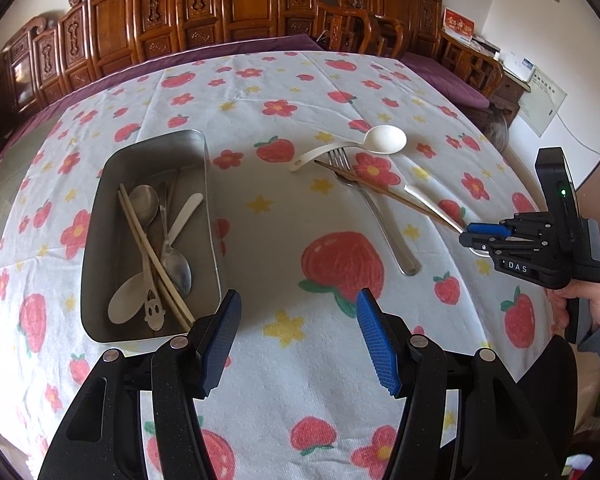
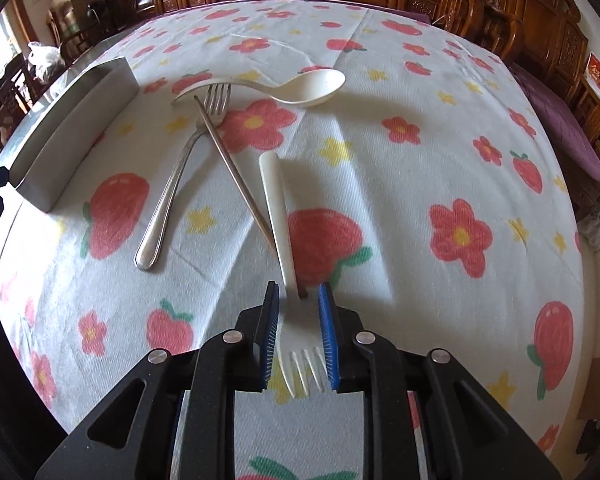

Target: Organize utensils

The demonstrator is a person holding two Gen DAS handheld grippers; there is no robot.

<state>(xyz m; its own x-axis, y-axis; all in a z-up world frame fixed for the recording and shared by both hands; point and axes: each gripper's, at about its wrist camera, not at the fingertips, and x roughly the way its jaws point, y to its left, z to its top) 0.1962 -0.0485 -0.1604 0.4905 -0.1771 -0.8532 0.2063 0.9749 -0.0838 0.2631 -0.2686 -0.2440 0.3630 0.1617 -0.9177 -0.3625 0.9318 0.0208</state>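
"das" label on right gripper (image 1: 469, 235) body

A home dining room, judging by furnishings. Ahead of the tongs, beyond the table's far edge, a carved wooden screen (image 1: 204, 12) and carved wooden chairs (image 1: 356, 32). Under the tongs, a strawberry-and-flower tablecloth (image 1: 284, 208) spread over the table. Off to the right, purple seat cushions (image 2: 548, 116) and a red calendar (image 1: 458, 24).
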